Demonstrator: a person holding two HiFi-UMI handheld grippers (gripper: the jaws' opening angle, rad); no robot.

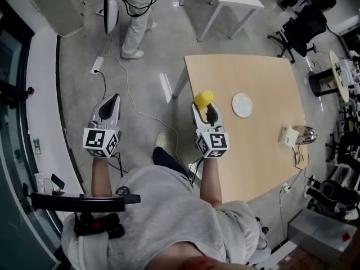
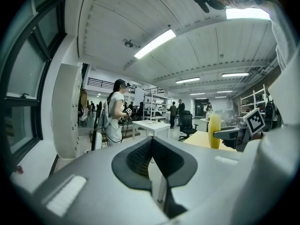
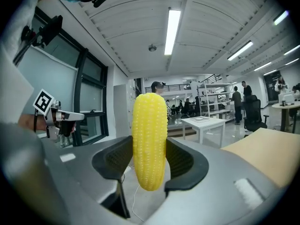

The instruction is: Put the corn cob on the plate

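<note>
Your shirt (image 1: pixel 169 212) and forearms fill the bottom of the head view, and from there both tools reach forward. Your right gripper (image 1: pixel 206 110) hangs just inside the left edge of the table (image 1: pixel 253 162), and its jaws pinch the corn (image 3: pixel 150 139) around the lower half, one ribbed pad on each flank. The cob stands upright with its tip poking below the pads and its upper half well above them. That mid-low hold looks chosen to keep the weight steady during carrying while leaving the bottom free to meet a surface first. The plate (image 1: pixel 242 104) lies bare on the table, near its middle and off to the right of the cob, apart from it, so the corn is lifted but not delivered. I judge the carry to be the step in hand. Your left gripper (image 1: pixel 112 101) waits well off the table's left side, over the floor, with its jaws pressed together on nothing. It seems parked there simply to stay out of the way, since the job needs only one tool. To finish, you will likely need to tilt the cob flat before letting go, or it may roll off the plate.
</note>
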